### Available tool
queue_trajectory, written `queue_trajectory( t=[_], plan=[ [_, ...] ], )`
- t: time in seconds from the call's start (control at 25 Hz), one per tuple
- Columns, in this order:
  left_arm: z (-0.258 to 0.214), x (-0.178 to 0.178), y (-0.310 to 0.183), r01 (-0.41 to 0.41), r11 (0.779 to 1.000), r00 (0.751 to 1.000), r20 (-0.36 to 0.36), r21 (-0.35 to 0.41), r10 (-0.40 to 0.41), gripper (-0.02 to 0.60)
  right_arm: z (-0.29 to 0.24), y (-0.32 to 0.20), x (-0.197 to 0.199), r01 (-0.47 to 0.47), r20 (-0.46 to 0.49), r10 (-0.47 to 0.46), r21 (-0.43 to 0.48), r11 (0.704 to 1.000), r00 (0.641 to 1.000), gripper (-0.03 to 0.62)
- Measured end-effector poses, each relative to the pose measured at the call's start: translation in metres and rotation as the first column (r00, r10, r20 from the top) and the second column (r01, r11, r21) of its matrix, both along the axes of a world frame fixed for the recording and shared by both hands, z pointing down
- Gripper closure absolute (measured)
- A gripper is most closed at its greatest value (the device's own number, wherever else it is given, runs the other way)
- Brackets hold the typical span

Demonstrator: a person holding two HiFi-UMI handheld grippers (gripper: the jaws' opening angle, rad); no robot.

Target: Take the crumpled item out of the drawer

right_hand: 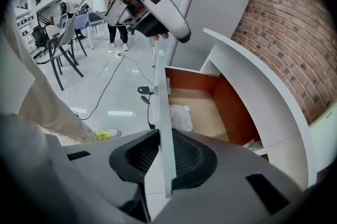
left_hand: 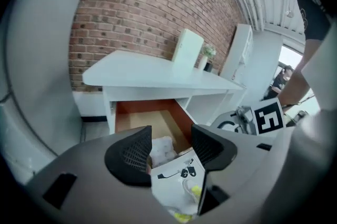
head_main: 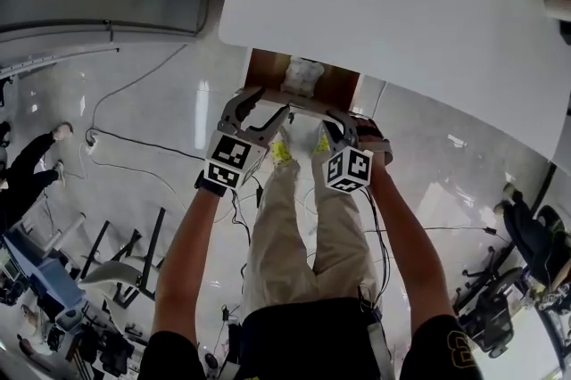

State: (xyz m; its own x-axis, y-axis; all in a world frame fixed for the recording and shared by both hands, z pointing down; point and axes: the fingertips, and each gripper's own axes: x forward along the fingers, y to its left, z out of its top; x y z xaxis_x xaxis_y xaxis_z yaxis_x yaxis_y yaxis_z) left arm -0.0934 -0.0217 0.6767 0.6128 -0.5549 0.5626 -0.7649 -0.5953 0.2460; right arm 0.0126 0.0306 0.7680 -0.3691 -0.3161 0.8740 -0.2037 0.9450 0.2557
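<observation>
A crumpled white item [head_main: 302,75] lies in the open brown drawer [head_main: 266,66] under the white table [head_main: 401,4]. My right gripper [head_main: 337,127] is shut on the drawer's white front panel [right_hand: 161,112], the panel's edge running between its pads [right_hand: 187,157]. In the right gripper view the crumpled item [right_hand: 180,116] rests just behind that panel. My left gripper [head_main: 266,106] hovers over the panel's left part, jaws apart and empty. Between its fingers [left_hand: 131,154] I look down on the crumpled item [left_hand: 160,148], still apart from it. The left gripper [right_hand: 158,12] also hangs above the drawer in the right gripper view.
A key [right_hand: 143,90] sticks out of the panel's lock. Cables [head_main: 134,142] run over the glossy floor, with chairs [head_main: 125,262] at the left. On the table against the brick wall [left_hand: 142,18] stand a white box [left_hand: 187,49] and a small plant [left_hand: 206,54].
</observation>
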Motion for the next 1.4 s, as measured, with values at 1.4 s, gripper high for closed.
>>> queue_trajectory(
  t=[1.4],
  plan=[
    [0.23, 0.065, -0.056, -0.052, 0.826, 0.977, 0.145, -0.562, 0.159, 0.218, 0.059, 0.036, 0.012, 0.05, -0.124, -0.049, 0.001, 0.999, 0.991, 0.51]
  ],
)
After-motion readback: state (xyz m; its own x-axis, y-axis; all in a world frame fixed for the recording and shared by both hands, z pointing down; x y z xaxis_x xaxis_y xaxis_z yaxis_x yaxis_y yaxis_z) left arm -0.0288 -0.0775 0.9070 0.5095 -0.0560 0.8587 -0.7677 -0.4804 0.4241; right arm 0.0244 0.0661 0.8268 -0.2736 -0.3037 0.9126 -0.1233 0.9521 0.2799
